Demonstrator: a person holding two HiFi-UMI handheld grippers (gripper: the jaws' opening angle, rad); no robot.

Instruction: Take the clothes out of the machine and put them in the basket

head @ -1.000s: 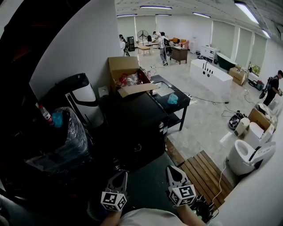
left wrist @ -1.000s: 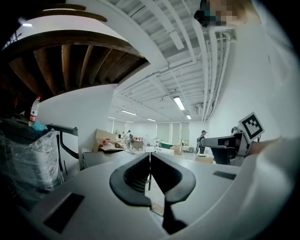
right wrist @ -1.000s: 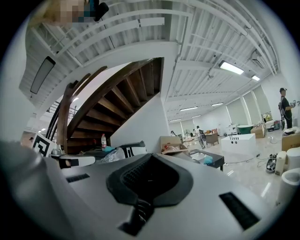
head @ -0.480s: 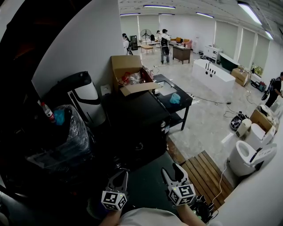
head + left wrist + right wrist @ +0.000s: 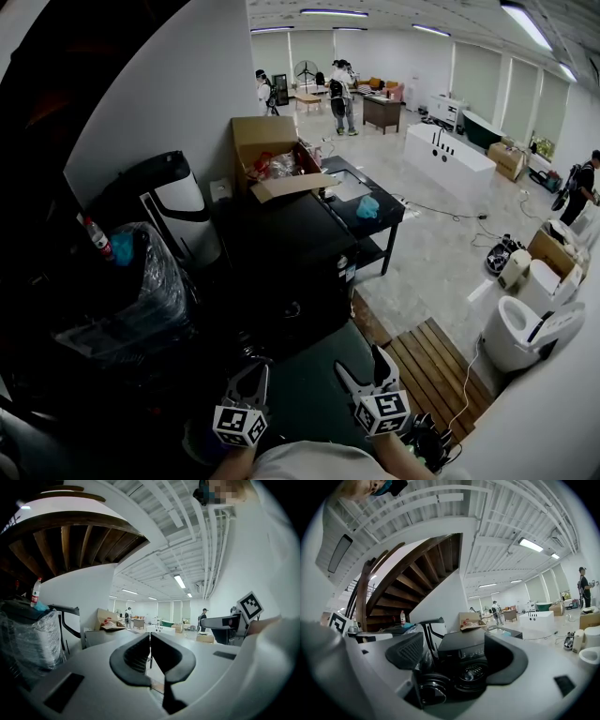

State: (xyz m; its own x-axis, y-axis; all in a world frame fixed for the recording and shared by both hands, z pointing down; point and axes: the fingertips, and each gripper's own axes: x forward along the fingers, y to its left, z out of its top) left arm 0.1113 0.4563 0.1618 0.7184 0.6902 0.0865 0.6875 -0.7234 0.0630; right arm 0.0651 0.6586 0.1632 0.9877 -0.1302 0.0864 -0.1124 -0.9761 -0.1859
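The black front-loading machine (image 5: 281,272) stands in front of me, and its round door (image 5: 474,671) shows dark in the right gripper view. No clothes show, and I cannot make out a basket. My right gripper (image 5: 359,361) hangs low before the machine; its jaws have just been opening and stand wide with nothing between them (image 5: 457,653). My left gripper (image 5: 251,370) is beside it to the left, its jaws together and empty (image 5: 150,651). Both are well short of the machine and point level at it.
A plastic-wrapped bundle (image 5: 131,291) with a bottle (image 5: 94,239) sits left of the machine. An open cardboard box (image 5: 272,159) and a low black table (image 5: 361,202) are behind it. Wooden decking (image 5: 436,375) and a white toilet (image 5: 525,333) lie to the right. People stand far back.
My right gripper's jaws went from shut to wide open, with nothing in them. My left gripper stayed as it was. The people at the back of the room shifted.
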